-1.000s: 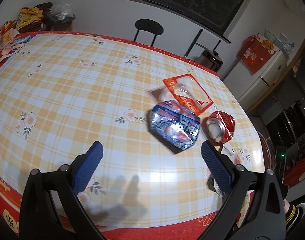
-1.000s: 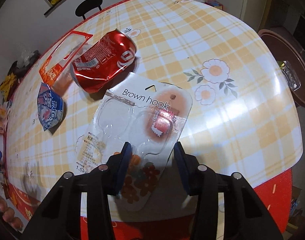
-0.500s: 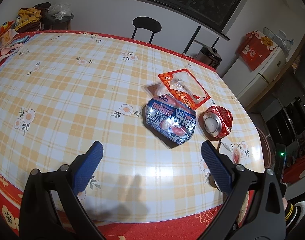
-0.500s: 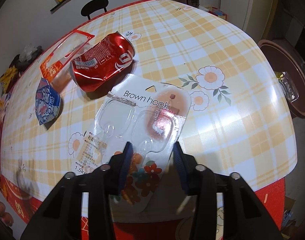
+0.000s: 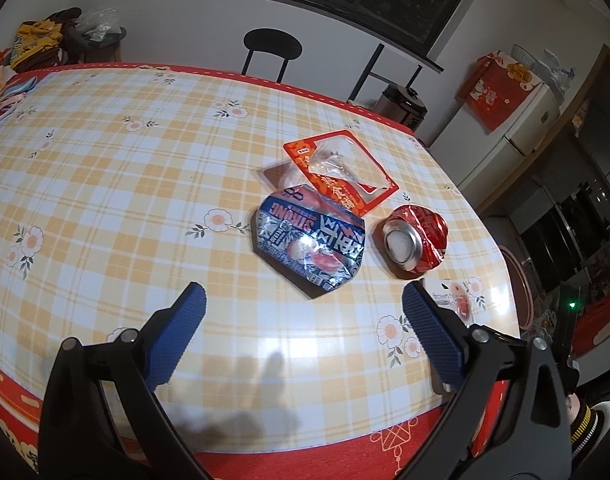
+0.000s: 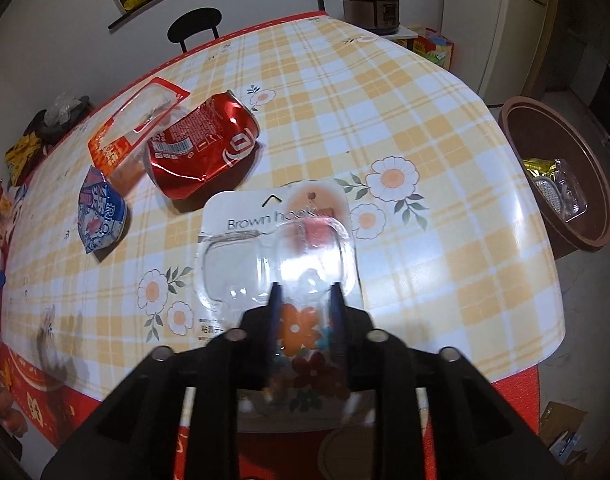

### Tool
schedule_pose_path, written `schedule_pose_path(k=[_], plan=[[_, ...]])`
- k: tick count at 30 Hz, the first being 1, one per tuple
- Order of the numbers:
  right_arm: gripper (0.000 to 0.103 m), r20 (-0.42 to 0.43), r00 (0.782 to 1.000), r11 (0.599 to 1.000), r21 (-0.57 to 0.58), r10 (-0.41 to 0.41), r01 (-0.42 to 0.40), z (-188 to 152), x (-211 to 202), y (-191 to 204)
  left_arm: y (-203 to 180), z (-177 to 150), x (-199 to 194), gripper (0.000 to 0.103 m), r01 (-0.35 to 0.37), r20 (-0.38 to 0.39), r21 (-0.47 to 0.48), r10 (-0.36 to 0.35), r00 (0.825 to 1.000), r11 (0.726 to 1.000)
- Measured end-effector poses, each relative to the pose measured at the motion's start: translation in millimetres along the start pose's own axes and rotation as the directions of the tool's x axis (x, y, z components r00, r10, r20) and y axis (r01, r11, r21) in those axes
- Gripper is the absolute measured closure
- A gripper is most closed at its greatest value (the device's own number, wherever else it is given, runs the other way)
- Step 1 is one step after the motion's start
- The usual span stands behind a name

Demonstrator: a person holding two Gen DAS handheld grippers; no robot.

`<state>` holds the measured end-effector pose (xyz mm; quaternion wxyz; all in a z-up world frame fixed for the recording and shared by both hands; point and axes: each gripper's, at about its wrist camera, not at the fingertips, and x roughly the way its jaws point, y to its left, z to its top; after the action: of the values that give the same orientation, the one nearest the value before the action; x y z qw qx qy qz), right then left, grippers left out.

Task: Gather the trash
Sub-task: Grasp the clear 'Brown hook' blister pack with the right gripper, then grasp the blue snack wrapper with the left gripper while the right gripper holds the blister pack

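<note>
Some trash is already sitting in the brown basin (image 6: 561, 184) off the table's edge at three o'clock in the right wrist view: a gold wrapper and a clear plastic tray are lying inside it. Four pieces are still waiting on the checked tablecloth (image 6: 385, 92), so by my reading the collection is under way with most of it left to do.

The right gripper (image 6: 305, 292) is working on the nearest piece, the "Brown hook" blister pack (image 6: 277, 232). Its jaws have just been closing and are standing narrowly apart, with the pack's lower edge and flowered card lying between them at six o'clock. The pack's clear bubble is sitting just ahead of the tips; whether the pads are already pressing on the card is not clear, since that part is blurred.

Beyond the pack, at eleven o'clock, the crushed red can (image 6: 201, 152) is lying on its side. The orange packet (image 6: 133, 128) is touching it at ten o'clock, and the blue snack wrapper (image 6: 101, 212) is lying at nine o'clock.

The left gripper (image 5: 301, 300) is hovering with its jaws wide apart and nothing between them. The blue snack wrapper is lying at twelve o'clock ahead of the tips, near but apart.
</note>
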<state>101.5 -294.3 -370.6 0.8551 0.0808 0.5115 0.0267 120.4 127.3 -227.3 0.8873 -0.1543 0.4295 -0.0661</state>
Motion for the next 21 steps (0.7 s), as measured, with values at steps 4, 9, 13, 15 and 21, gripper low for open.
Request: schedule_pose_path(k=[4,9,13,15,21], plan=[[0.069,-0.019,1.0,1.0,-0.025,0.011,-0.011,-2.1,8.3,0.7,2.8,-2.2,1.9,0.006,-0.008,-0.009,-0.008,0.008,1.0,1.0],[0.089,-0.016,1.0,0.994,-0.105,-0.008,0.006,-3.8,13.5,9.8,7.3,-4.5,3.1,0.006,-0.024,-0.015,-0.025,0.023,1.0,0.999],[0.094,-0.011,1.0,0.994,-0.11,0.009,-0.011,-0.8,9.9,7.3,7.9,-4.1,4.2,0.006,-0.027,-0.016,-0.031,0.026,1.0,0.999],[0.094,0.001,1.0,0.994,-0.112,0.014,-0.014,0.8,5.2,6.4,7.8,-4.1,4.3,0.006,-0.023,-0.015,-0.03,0.023,1.0,0.999],[0.094,0.048,0.998,0.992,-0.124,0.041,-0.035,10.5,-15.9,4.2,0.7,-3.0,11.6,0.006,-0.018,-0.021,-0.026,0.017,1.0,0.999]])
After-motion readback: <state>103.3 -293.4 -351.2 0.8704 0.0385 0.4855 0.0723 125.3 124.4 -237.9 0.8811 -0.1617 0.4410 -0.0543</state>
